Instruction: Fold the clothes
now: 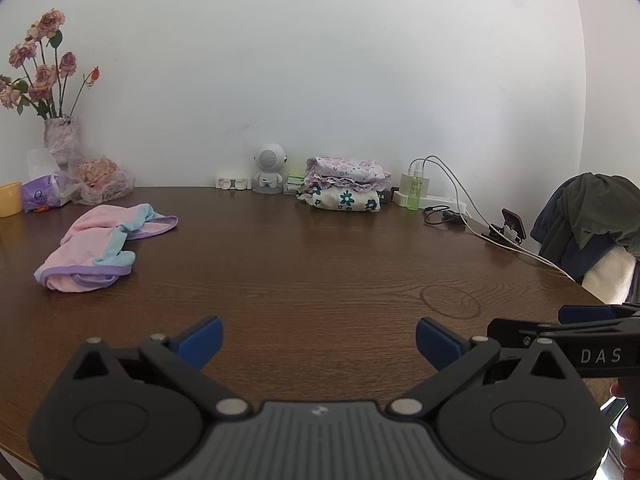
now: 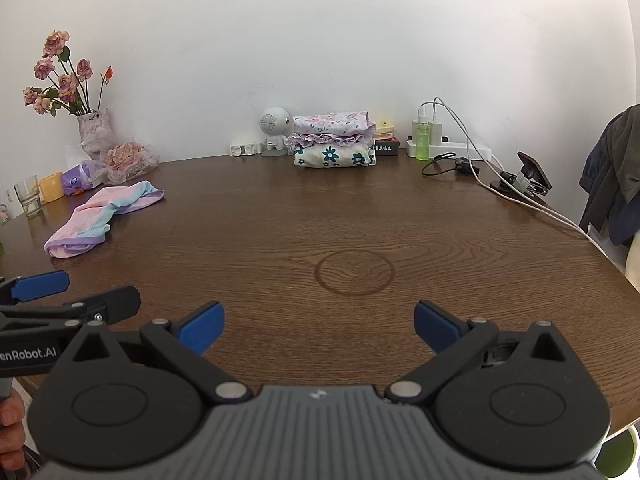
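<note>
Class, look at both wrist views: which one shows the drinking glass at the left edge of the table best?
The right wrist view. There the drinking glass stands whole beside the yellow cup. The left wrist view shows only the yellow cup at its edge; the glass falls outside the frame.

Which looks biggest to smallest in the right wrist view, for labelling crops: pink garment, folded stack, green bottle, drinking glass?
1. pink garment, nearer the camera
2. folded stack
3. Unsure: green bottle and drinking glass look alike
</note>
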